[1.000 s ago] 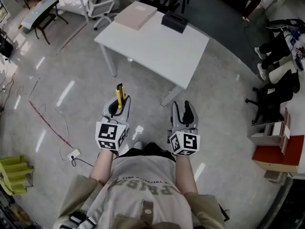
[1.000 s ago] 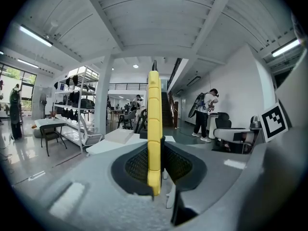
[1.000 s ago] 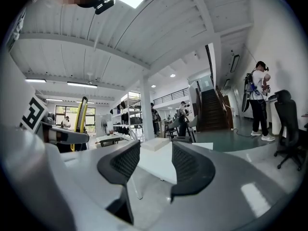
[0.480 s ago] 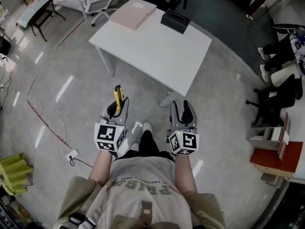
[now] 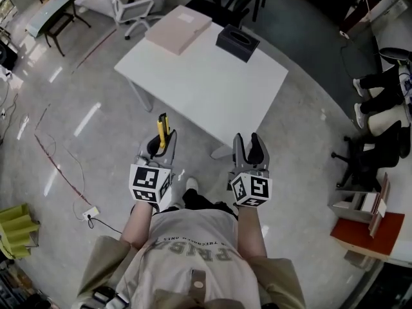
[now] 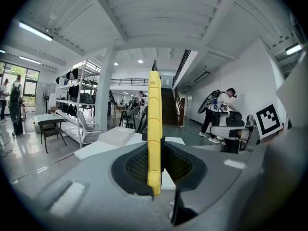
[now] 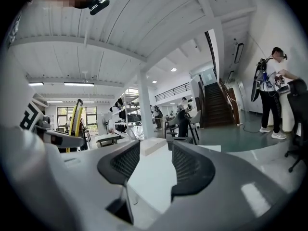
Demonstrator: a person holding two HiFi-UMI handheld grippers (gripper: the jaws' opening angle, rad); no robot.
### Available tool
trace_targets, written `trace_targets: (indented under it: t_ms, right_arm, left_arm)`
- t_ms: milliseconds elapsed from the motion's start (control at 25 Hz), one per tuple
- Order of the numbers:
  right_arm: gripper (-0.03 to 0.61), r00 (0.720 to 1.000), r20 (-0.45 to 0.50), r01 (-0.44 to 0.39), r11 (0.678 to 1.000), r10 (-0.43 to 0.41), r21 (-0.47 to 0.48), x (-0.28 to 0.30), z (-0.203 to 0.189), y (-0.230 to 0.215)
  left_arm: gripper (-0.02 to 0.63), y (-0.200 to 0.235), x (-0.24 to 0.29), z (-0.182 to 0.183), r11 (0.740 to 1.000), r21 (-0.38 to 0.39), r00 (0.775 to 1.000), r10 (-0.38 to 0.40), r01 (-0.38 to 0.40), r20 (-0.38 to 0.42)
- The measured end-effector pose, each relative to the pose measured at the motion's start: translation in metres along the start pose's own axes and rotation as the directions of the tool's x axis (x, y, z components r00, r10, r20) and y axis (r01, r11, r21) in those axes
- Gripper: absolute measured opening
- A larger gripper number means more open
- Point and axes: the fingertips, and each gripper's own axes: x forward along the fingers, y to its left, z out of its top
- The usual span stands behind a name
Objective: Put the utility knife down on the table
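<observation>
Knife [image 6: 154,134] custody: your left gripper [image 5: 159,145] is closed narrow on the yellow body and pinches only its lower part. Most of the length stands free beyond the jaws, edge-on and aimed toward the table [image 5: 212,82]. Your right gripper [image 5: 246,143] has its jaws apart with nothing between them. The table lies ahead of both grippers, not under them, so the knife hangs over the floor [image 5: 96,140].

- **Early release:** letting go before the tabletop is beneath sends the knife to the floor beside your feet.
- **Short grip:** if the tip [image 6: 154,66] meets the surface first, the long free end may lever the body round in the jaws or out of them.
- **Blade:** the tip looks dark. Whether a blade is out you cannot confirm from here, so treat it as exposed.
- **Near edge:** a knife set down just inside the edge could slide off.
- **Other items:** the box [image 5: 178,29] and black case [image 5: 237,42] sit at the far side, well apart, and pose no obstruction.
</observation>
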Motion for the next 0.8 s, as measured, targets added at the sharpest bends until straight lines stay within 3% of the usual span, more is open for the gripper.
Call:
trace_targets:
  t_ms: [400,800]
  right_arm:
    - [0.192,0.999,0.004,-0.037,0.999,0.037,0.014,0.056,0.011,-0.031]
    - [0.190,0.999,-0.035,0.006,0.999,-0.005,0.036,0.089,-0.006,-0.043]
  left_arm:
    - [0.060,0.013,0.049,0.016,0.999,-0.001,0.999,0.052,-0.052,0.016]
    - [0.060,0.027,0.094,0.013,1.000,0.001,1.000,-0.006,0.006,-0.029]
